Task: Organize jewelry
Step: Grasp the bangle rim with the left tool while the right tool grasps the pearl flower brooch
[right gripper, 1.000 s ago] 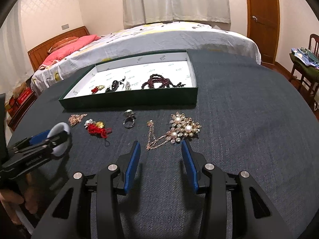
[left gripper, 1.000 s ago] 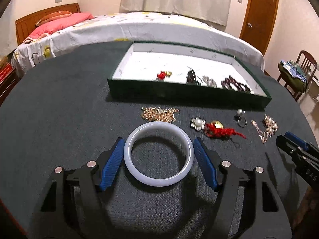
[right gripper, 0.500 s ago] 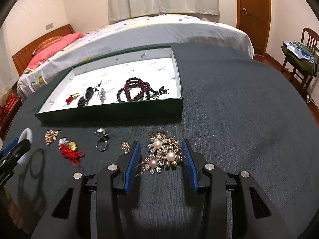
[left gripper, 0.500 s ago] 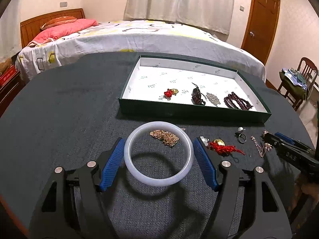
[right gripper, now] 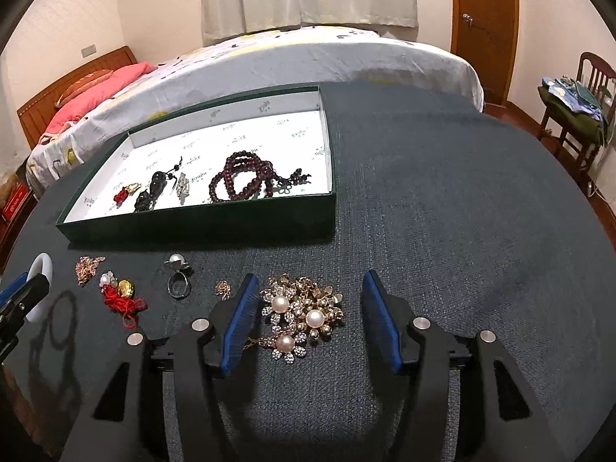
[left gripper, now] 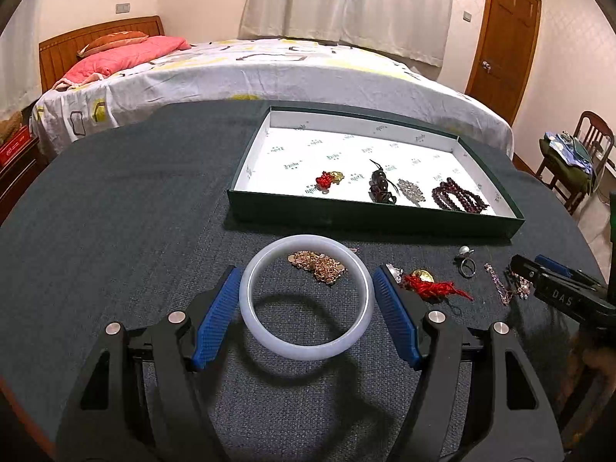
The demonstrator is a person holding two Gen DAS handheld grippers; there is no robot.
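My left gripper [left gripper: 306, 310] is shut on a white bangle [left gripper: 261, 331] and holds it above the dark table, short of the green tray [left gripper: 369, 217]. The tray holds a red charm [left gripper: 327, 181], a dark pendant [left gripper: 379, 188], a silver piece and dark red beads [left gripper: 458, 196]. My right gripper [right gripper: 308, 319] is open, its fingers on either side of a pearl flower necklace [right gripper: 304, 313] lying on the table. A gold chain [left gripper: 319, 265], a red tassel charm [left gripper: 427, 287] and a pearl ring [right gripper: 178, 281] lie on the table.
The round table has a dark cloth [right gripper: 442, 231]. A bed [left gripper: 250, 73] stands behind it. A wooden chair with clothes [right gripper: 577, 107] is at the right, near a door [right gripper: 485, 23]. The left gripper shows at the left edge of the right wrist view [right gripper: 19, 304].
The left gripper has lifted the bangle off the table and carried it toward the tray. The right gripper moved forward over the pearl flower necklace and opened wider.
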